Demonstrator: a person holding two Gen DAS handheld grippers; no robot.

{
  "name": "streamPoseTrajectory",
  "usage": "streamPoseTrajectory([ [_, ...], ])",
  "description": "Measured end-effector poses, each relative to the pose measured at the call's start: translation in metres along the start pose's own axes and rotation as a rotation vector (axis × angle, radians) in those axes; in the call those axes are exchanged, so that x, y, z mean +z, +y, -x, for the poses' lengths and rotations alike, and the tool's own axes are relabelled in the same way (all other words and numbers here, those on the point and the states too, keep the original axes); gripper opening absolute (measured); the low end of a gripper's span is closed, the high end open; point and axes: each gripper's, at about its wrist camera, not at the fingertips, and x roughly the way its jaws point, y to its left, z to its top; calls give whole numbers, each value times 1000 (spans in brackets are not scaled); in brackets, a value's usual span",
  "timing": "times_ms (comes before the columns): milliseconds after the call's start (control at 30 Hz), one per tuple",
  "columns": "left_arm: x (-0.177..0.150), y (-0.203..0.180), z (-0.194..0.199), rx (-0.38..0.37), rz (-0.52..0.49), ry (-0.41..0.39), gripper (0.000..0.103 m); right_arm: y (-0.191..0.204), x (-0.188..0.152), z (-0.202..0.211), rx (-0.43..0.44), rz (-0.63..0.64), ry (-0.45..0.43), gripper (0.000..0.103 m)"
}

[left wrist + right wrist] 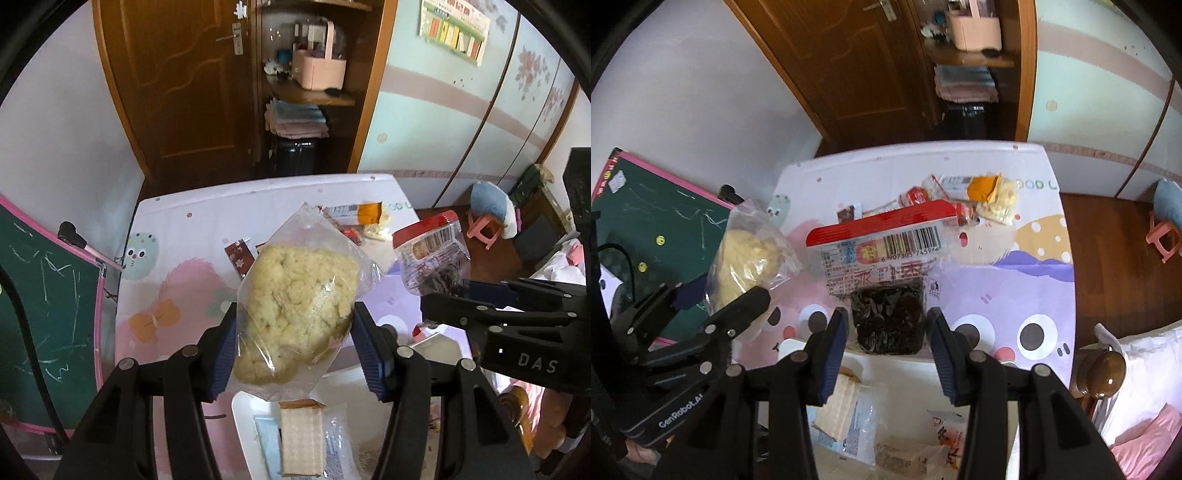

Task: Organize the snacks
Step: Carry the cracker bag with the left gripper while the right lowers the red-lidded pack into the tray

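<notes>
Blue ribbed claw point(295, 347) pads on crinkly clear bag point(295, 291)

The surface point(1027, 288) wears a cartoon-printed cover in pink, lilac and white. At its far end lies a loose cluster of snack packets point(960, 199), one with an orange panel point(982, 188). At the near edge sits a white tray point(905, 373) holding wafers point(838, 406) and more wrapped snacks.
</notes>
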Motion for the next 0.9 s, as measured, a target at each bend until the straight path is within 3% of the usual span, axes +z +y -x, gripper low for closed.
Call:
streamPoseTrajectory([
  [367, -31, -10, 45, -30, 5, -23, 57, 10, -30, 55, 31, 39, -76, 44],
  [700, -90, -23, 37, -39, -22, 55, 57, 4, -90, 35, 24, 29, 38, 44],
  [900, -131, -22, 9, -50, 8, 159, 57, -9, -127, 3, 13, -32, 146, 44],
])
